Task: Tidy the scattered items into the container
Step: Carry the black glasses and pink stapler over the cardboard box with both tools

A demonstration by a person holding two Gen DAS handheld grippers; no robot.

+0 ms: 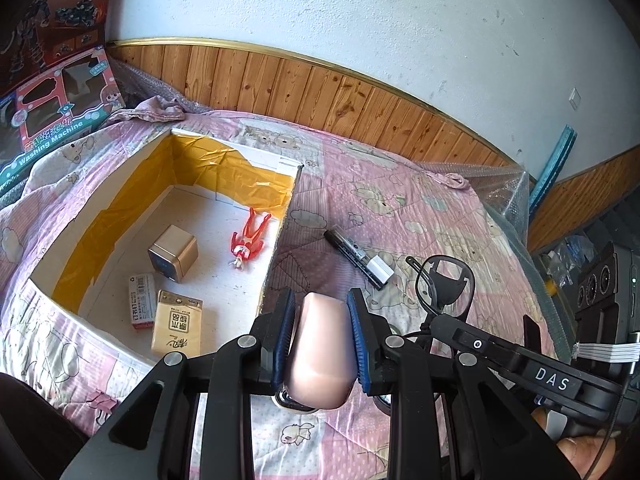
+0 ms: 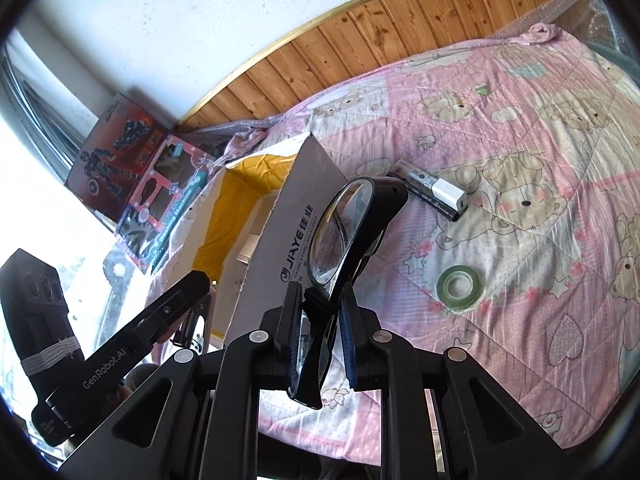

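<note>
The left gripper [image 1: 320, 312] is clamped on a pale pink rounded object [image 1: 320, 356]; both blue pads [image 1: 282, 344] press against its sides, and it is held above the pink quilt [image 1: 420, 208]. What the object is cannot be told.

Ahead and to the left of this gripper lies the open cardboard box [image 1: 286, 216], its inner walls lined with yellow tape. On the box floor are a gold cube [image 1: 174, 252], a red doll [image 1: 250, 240], a small white packet [image 1: 142, 300] and a tan tissue pack [image 1: 176, 330], all apart from one another except the packet and the tissue pack, which lie just beside each other.

Ahead and slightly right of the left gripper, a black marker with a white cap [image 1: 358, 258] rests on the quilt, outside the box wall.

The right gripper [image 2: 320, 300] grips a pair of black glasses [image 2: 352, 232], with the folded frame squeezed between its pads and the lenses pointing up and forward. The box wall stands directly left of the glasses. The marker lies ahead and to the right of this gripper, and a roll of clear tape [image 2: 459, 283] lies flat on the quilt to its right.

Toy cartons [image 1: 60, 80] lean against the wall beyond the box.
</note>
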